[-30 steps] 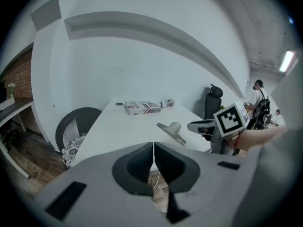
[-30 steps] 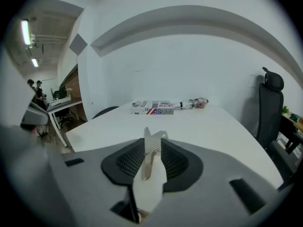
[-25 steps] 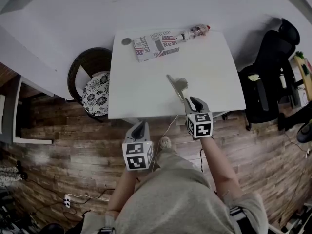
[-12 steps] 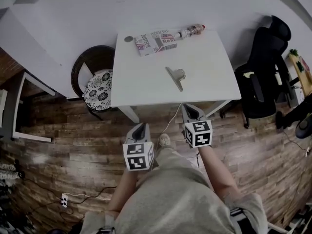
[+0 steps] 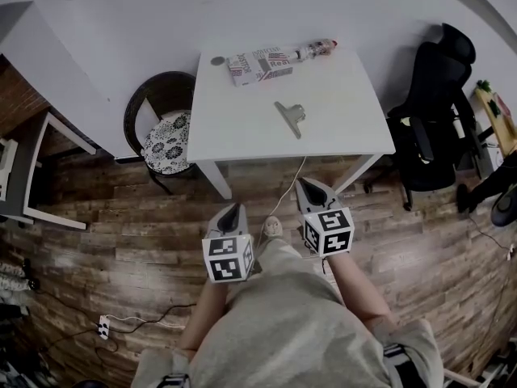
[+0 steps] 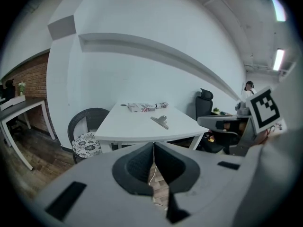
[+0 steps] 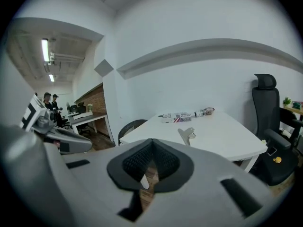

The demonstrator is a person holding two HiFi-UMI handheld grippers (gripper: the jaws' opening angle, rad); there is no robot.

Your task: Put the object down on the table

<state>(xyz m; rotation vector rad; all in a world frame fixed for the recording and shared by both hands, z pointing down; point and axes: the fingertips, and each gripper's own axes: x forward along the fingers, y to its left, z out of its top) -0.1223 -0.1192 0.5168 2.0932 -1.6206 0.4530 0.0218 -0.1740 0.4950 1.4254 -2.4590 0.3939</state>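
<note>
A grey metal clip (image 5: 292, 117) lies on the white table (image 5: 339, 128), near its middle, free of both grippers; it also shows as the clip (image 6: 160, 121) and the clip (image 7: 187, 135) in the gripper views. My right gripper (image 5: 308, 189) is shut and empty, held over the wooden floor in front of the table's near edge. My left gripper (image 5: 233, 214) is also shut with nothing in it, low beside the person's knee. The shut jaws of the left gripper (image 6: 154, 151) and the right gripper (image 7: 151, 148) both point towards the table.
A printed box (image 5: 258, 65) and a plastic bottle (image 5: 315, 49) lie along the table's far edge, with a small dark disc (image 5: 217, 60) at the far left corner. A round wicker chair (image 5: 159, 128) stands left of the table, a black office chair (image 5: 436, 120) to the right. A cable (image 5: 287, 196) hangs under the table.
The right gripper let go of the clip, shut, and drew back off the table towards the person. The clip stays on the table. The left gripper held still.
</note>
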